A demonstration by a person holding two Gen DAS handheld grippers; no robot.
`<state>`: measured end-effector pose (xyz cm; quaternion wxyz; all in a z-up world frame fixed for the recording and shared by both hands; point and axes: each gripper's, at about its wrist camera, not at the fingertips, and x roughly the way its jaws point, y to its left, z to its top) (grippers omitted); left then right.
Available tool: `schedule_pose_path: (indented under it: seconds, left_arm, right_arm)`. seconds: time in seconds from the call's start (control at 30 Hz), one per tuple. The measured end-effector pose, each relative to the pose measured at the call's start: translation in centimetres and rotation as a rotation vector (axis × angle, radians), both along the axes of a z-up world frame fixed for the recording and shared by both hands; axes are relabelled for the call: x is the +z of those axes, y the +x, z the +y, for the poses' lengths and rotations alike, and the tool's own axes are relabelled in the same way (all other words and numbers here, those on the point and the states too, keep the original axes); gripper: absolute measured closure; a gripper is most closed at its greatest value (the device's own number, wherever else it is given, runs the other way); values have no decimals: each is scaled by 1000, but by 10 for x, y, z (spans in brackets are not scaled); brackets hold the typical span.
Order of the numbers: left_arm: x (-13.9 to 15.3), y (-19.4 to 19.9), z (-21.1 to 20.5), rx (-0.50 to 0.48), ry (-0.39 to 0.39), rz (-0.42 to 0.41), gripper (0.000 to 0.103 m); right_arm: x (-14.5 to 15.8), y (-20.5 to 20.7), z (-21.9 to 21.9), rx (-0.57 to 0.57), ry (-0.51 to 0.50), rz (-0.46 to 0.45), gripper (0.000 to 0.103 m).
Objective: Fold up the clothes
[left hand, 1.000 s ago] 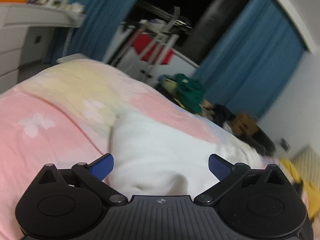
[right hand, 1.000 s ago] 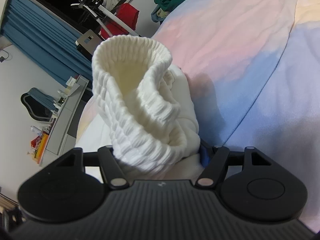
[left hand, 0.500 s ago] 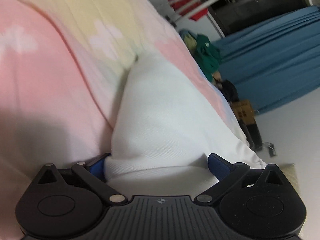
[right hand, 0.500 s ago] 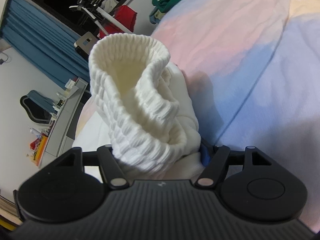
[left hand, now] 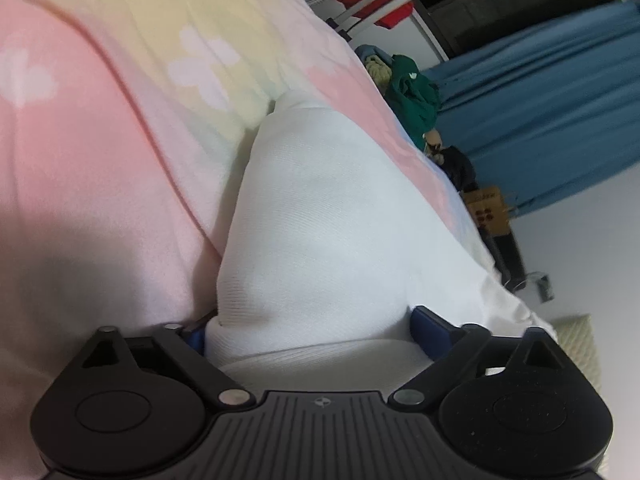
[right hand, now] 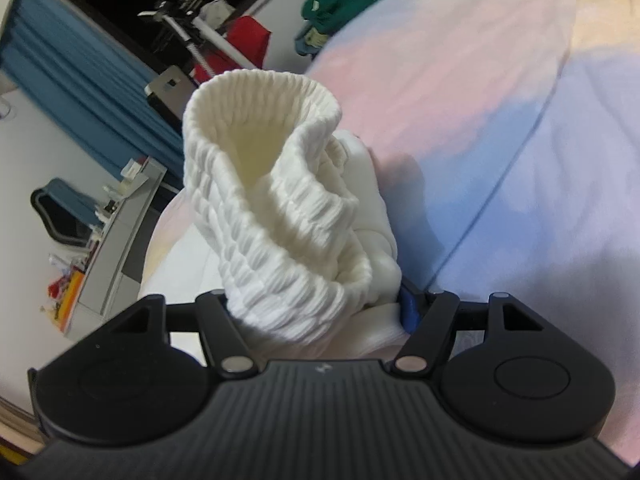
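Note:
A white garment (left hand: 320, 216) lies on the pastel bed cover (left hand: 100, 160). My left gripper (left hand: 308, 324) is open, with its blue pads on either side of a fold of the garment that bulges between them. My right gripper (right hand: 320, 308) is shut on the garment's white ribbed cuff (right hand: 272, 184), which stands up open above the jaws. The right blue pad (right hand: 408, 308) shows beside the cloth; the left pad is hidden by it.
The bed cover (right hand: 500, 140) fills most of both views. Beyond the bed stand a drying rack with a red garment (left hand: 380, 0), a heap of green clothes (left hand: 412, 96), blue curtains (left hand: 540, 100), a cardboard box (left hand: 488, 212) and a grey desk (right hand: 116, 248).
My left gripper dropped from above the garment down onto it, so a fold now sits between its open pads. My right gripper kept its hold on the cuff and shifted only slightly.

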<state>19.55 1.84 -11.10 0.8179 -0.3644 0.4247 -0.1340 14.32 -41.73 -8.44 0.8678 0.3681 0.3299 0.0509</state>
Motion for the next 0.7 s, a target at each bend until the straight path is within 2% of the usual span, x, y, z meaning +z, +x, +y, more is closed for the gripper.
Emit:
schedule_pose_path:
  seconds: [0.07, 0.13, 0.33, 0.4, 0.53, 0.7]
  left_arm:
    - [3, -2, -2, 2, 24, -7, 22]
    - [8, -5, -4, 6, 53, -23, 34]
    - [37, -24, -13, -12, 134, -103, 51]
    - [52, -29, -24, -35, 182, -148, 55]
    - [80, -41, -50, -74, 183, -186, 58]
    - [115, -42, -120, -154, 194, -230, 59]
  right_arm:
    - [1, 0, 0, -3, -5, -2, 36]
    - [7, 0, 6, 4, -48, -10, 38]
    - [28, -6, 15, 20, -117, -25, 44]
    - [36, -14, 13, 13, -115, -32, 46]
    - [54, -37, 0, -25, -108, -53, 48]
    - [76, -67, -48, -125, -52, -69, 49]
